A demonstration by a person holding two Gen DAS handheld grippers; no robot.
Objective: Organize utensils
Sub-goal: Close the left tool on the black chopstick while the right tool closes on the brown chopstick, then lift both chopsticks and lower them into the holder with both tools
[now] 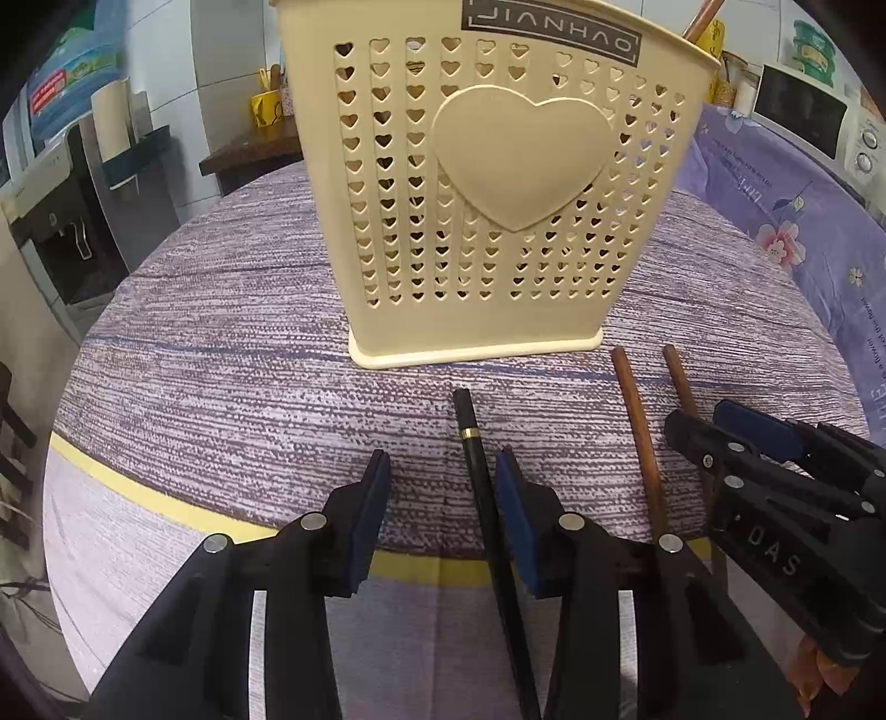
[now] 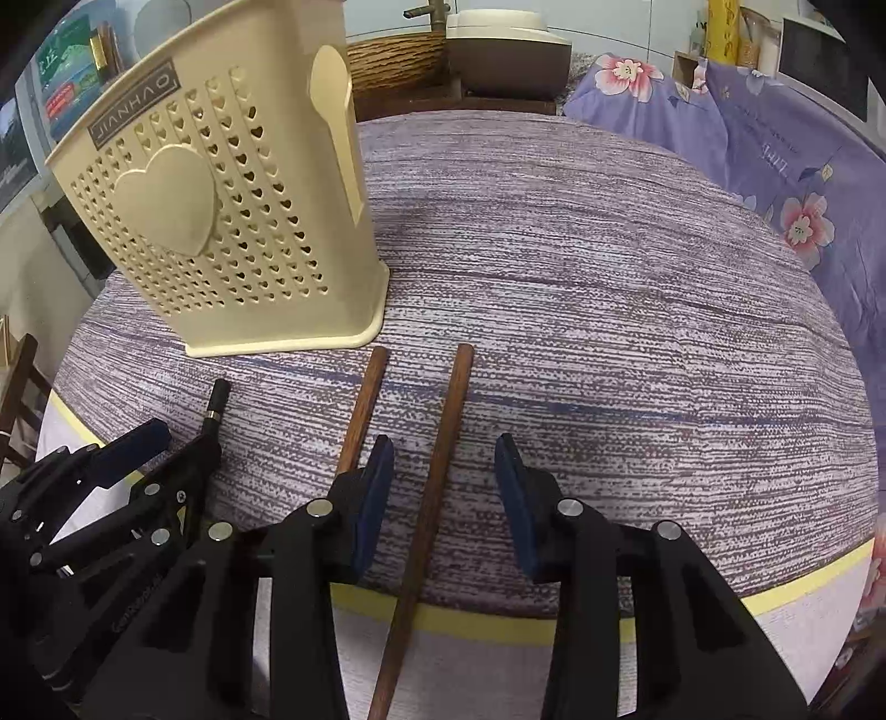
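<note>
chopsticks lie on the round table with the purple-grey woven cloth (image 2: 609, 277), three in all, set side by side just in front of the cream utensil holder (image 1: 487, 183), their far tips pointing toward its base. the black chopstick (image 1: 487, 498), with a thin gold band near its far end, is the leftmost. it runs between the fingers of the left gripper (image 1: 440, 498), close against the right blue pad (image 1: 512, 509) and apart from the left one, so the jaws stand partly open and the pads do not press it from both sides. right of it lie two brown wooden chopsticks. the left brown chopstick (image 2: 362, 404) passes just outside the left finger of the right gripper (image 2: 443, 487). the right brown chopstick (image 2: 437, 476) lies between that gripper's two blue pads with a gap on each side, nearer the left pad, so these jaws too are partly open and grip nothing. the holder stands upright on the cloth, pierced with small heart holes, a large raised heart on its front and a label near the rim. another brown stick (image 1: 702, 19) pokes up out of its top at the right corner. a floral lilac cloth (image 2: 775, 166) lies at the far right of the table.
</note>
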